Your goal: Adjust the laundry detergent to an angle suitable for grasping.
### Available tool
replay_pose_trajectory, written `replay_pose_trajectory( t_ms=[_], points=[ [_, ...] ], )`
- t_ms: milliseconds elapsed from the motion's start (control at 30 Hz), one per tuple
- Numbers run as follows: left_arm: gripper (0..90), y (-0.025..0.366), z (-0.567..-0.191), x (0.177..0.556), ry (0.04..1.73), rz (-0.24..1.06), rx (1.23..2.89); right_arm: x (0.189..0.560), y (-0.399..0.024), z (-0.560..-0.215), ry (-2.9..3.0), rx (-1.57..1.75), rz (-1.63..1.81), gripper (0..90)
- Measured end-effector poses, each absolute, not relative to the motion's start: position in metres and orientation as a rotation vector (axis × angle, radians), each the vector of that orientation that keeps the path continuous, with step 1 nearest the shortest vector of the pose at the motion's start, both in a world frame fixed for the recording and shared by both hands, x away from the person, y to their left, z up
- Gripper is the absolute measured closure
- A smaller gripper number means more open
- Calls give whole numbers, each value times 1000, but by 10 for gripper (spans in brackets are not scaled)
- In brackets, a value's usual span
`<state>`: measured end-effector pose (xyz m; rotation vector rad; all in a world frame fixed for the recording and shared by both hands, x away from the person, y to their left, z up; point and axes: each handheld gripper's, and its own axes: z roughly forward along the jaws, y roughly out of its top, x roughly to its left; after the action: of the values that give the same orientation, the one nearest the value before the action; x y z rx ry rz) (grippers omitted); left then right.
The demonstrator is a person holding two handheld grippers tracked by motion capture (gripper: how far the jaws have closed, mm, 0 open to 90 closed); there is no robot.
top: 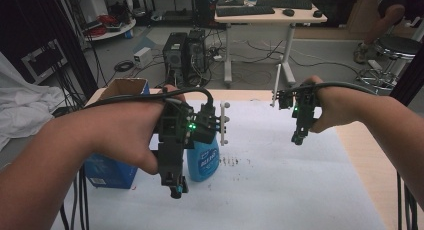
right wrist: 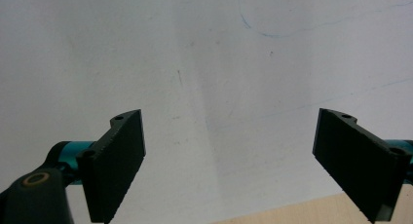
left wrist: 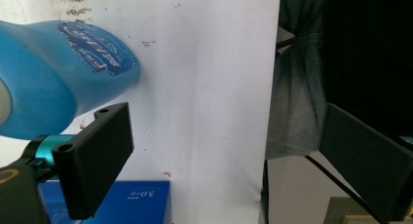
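Lab-room setting, with desks, computer towers and loose cables behind a table of pale wood, most of its top covered by a white sheet, presumably laid down to protect the wood, given the dark smudges already on it. Item: cardboard box, open-topped, at the far left corner, parked out of the working zone. Item: blue carton, at the left edge just beside the bottle and under the person's left forearm; in the left gripper view its printed corner sits below the jaws. Item: blue bottle, labelled, standing on the sheet right of the carton; it appears to be the object of the work, since it is the thing closest to a gripper. Item: left gripper, held above and just left of the bottle, pointing down; in the left gripper view its jaws stand spread, the bottle beside one jaw and not between them, so nothing is pinched, which reads as a hand positioned to approach. Item: right gripper, held well apart over bare sheet on the right side, likely waiting clear of the action; the right gripper view has its jaws spread wide with nothing between them.
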<state>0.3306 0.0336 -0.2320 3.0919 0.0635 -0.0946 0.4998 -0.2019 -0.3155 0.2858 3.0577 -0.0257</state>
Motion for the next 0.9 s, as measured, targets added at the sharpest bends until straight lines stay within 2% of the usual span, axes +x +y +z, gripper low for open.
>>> replay_pose_trajectory(
  t_ms=[900],
  points=[
    [61,31,-231,334,83,-92,3102,502,-209,-312,3040,307,5,111]
  ],
)
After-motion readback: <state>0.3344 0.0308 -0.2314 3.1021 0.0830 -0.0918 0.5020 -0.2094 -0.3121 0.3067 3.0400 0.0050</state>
